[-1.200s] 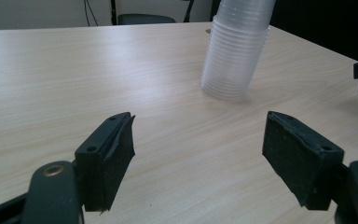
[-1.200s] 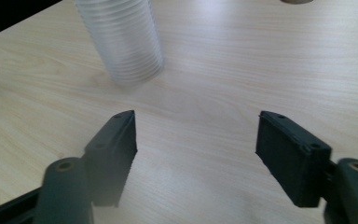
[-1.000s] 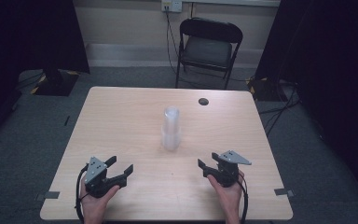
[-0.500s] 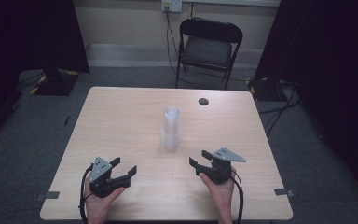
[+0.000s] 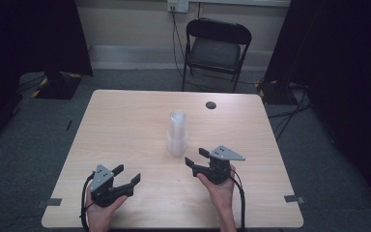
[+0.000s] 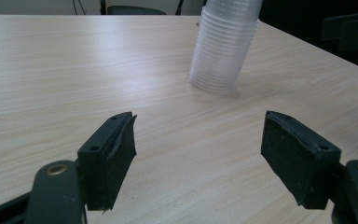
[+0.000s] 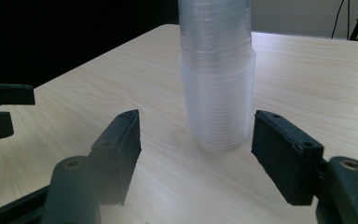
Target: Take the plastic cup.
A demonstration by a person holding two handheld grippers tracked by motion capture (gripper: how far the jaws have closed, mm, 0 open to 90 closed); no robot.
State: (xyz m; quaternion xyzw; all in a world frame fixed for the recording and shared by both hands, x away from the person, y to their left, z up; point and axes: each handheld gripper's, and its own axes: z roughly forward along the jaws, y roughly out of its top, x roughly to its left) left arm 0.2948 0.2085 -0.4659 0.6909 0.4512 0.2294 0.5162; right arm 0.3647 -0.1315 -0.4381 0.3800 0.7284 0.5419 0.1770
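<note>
A tall stack of clear plastic cups stands upright, mouth down, near the middle of the light wooden table. The right tool is near the base of the stack, a little to the right of it and closer to the person, and its jaws point toward the stack. In the right gripper view the stack stands just ahead of the two black jaws, in line with the gap, but not between them and not touched. The jaws have just been opening and they are released, with nothing between them. The left tool rests low near the front left part of the table, well apart from the stack, also released and empty.
</note>
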